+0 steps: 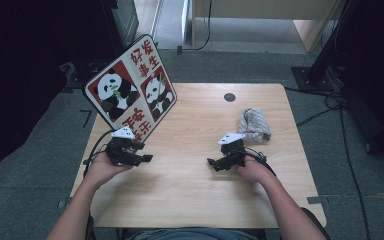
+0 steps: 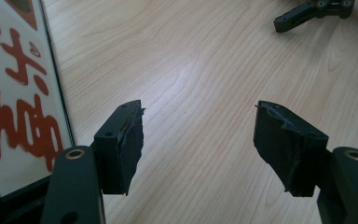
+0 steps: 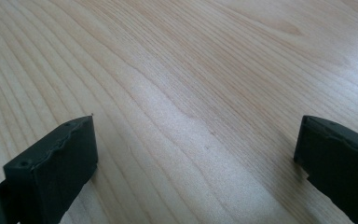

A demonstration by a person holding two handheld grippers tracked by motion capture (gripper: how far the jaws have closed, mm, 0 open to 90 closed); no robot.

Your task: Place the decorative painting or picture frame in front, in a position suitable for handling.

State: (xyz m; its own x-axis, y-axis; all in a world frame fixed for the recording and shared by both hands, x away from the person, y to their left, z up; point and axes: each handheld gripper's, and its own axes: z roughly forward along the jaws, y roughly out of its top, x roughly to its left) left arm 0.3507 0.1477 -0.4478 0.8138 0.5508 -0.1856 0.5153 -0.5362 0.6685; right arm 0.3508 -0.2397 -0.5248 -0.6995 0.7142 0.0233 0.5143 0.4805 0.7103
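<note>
A panda board (image 1: 130,90) is being seen tilted at upper left, just beside the left gripper (image 1: 139,156), jaws wide and empty. The right gripper (image 1: 215,163), centre frame, is being held wide over bare table (image 1: 190,190).

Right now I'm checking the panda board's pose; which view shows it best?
The high view: the whole panda board stands tilted at the table's left edge, above the left gripper. The left gripper view catches just a strip with red characters.

A square panda board (image 1: 130,90) with red Chinese characters stands tilted on the desk's (image 1: 200,185) left edge.
</note>
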